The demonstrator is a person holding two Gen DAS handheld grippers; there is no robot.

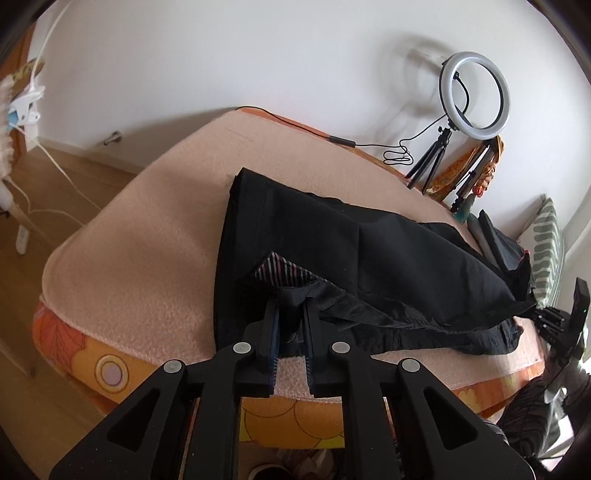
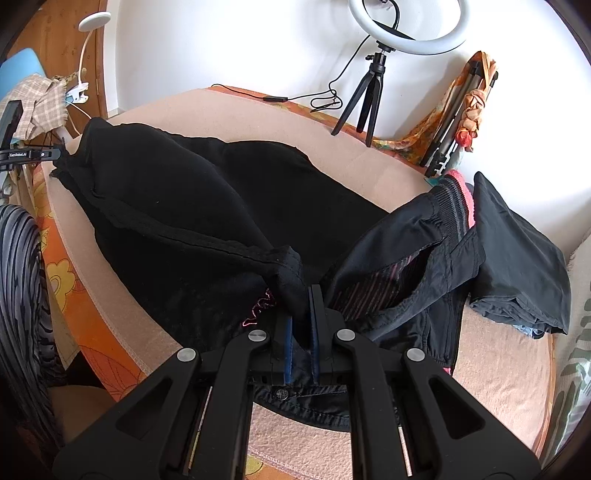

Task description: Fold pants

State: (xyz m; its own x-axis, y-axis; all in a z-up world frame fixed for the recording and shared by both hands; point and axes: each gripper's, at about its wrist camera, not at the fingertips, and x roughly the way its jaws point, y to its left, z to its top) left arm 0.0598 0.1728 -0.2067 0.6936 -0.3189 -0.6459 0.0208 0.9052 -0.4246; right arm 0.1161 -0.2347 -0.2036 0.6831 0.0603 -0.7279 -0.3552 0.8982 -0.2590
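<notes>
Holding: both claws pinch the black pants.
Left claw: clamped on cloth at 6 o'clock.
Right claw: clamped on a bunched fold.
Under: peach blanket.

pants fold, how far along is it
Early to midway. Done: the black pants lie on the peach blanket, other dark clothes beside them. In hand: left gripper and right gripper each pinch fabric. Left: the pants remain rumpled, not compact.

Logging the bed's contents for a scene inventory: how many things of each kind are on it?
Black pants being folded: 1
Other folded dark garments: 1
Ring lights on tripods: 1
Folded tripods: 1
Total: 4
</notes>
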